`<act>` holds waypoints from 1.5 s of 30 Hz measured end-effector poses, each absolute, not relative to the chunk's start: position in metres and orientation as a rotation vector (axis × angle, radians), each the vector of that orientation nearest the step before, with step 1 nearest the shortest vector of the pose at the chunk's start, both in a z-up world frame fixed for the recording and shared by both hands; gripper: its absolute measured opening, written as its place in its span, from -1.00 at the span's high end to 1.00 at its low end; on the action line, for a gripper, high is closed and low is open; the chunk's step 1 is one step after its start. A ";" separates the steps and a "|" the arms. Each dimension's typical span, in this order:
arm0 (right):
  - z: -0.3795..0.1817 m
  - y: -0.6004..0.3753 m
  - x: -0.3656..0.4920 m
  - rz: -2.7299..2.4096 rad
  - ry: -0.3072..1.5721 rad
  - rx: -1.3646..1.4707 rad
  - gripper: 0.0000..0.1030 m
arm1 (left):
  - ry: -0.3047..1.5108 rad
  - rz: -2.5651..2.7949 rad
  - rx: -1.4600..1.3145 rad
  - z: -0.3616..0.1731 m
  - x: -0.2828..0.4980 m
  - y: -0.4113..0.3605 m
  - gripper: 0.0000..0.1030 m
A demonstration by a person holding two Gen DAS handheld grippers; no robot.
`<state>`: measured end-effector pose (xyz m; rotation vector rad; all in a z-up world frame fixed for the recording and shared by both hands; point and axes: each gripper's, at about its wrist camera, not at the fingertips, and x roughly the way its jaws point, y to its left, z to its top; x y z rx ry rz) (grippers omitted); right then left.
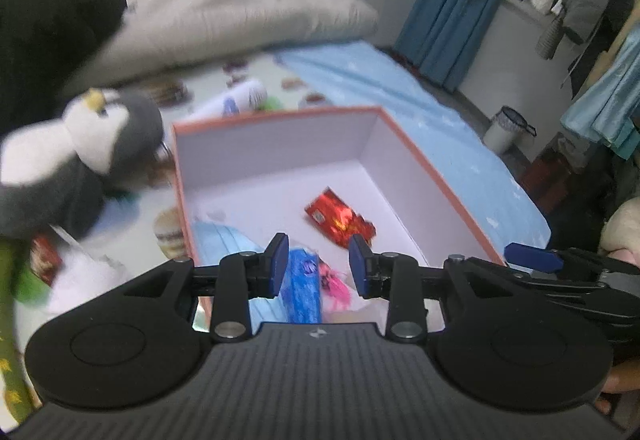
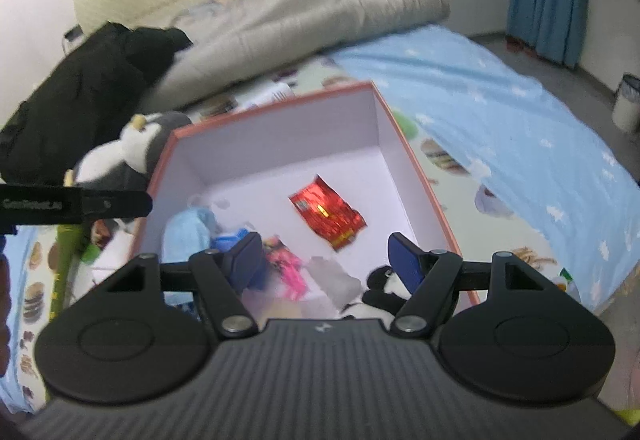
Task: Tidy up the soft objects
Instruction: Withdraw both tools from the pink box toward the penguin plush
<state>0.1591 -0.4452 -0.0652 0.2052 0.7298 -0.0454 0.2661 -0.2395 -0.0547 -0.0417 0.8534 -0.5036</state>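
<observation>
Both grippers hung over an open box [image 2: 424, 175] with white walls and an orange rim, set on a bed [image 2: 500, 91]. The left gripper [image 1: 318, 266] had its jaws apart and empty above a blue packet [image 1: 304, 290] and a pink item [image 1: 334, 282] in the box, and the right gripper [image 2: 324, 258] was also spread wide with nothing between its fingers. A red foil packet [image 2: 326, 213] lay on the box floor, a small black-and-white plush [image 2: 380, 294] sat in the near corner, and a penguin plush [image 1: 86, 159] rested outside, just beside the box's left wall.
</observation>
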 end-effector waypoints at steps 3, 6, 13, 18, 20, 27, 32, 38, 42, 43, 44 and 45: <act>-0.053 -0.434 0.146 -0.032 0.679 0.184 -0.40 | 0.792 -0.510 -0.022 -0.042 0.249 -0.230 0.25; -0.043 -0.420 0.133 -0.017 0.631 0.168 -0.40 | 0.751 -0.517 0.001 -0.036 0.233 -0.222 0.25; -0.032 -0.388 0.103 0.038 0.569 0.136 -0.40 | 0.677 -0.478 0.005 -0.032 0.192 -0.187 0.25; -0.032 -0.363 0.086 0.053 0.537 0.127 -0.40 | 0.628 -0.427 -0.007 -0.029 0.161 -0.154 0.25; -0.034 -0.354 0.080 0.054 0.532 0.128 -0.40 | 0.618 -0.405 -0.031 -0.029 0.151 -0.139 0.25; -0.035 -0.323 0.056 0.122 0.535 0.142 -0.40 | 0.576 -0.334 -0.076 -0.026 0.106 -0.092 0.25; -0.037 -0.298 0.040 0.182 0.546 0.128 -0.40 | 0.571 -0.295 -0.087 -0.030 0.074 -0.070 0.25; -0.053 -0.275 0.025 0.258 0.590 0.127 -0.40 | 0.618 -0.265 -0.103 -0.047 0.043 -0.045 -0.06; -0.063 -0.263 0.014 0.276 0.616 0.105 -0.40 | 0.648 -0.241 -0.124 -0.062 0.026 -0.031 -0.23; -0.065 -0.261 0.011 0.280 0.618 0.102 -0.40 | 0.653 -0.235 -0.129 -0.065 0.022 -0.027 -0.34; -0.067 -0.259 0.009 0.282 0.621 0.099 -0.40 | 0.658 -0.225 -0.131 -0.068 0.019 -0.024 -0.43; -0.069 -0.256 0.007 0.284 0.626 0.098 -0.40 | 0.664 -0.215 -0.134 -0.072 0.017 -0.021 -0.47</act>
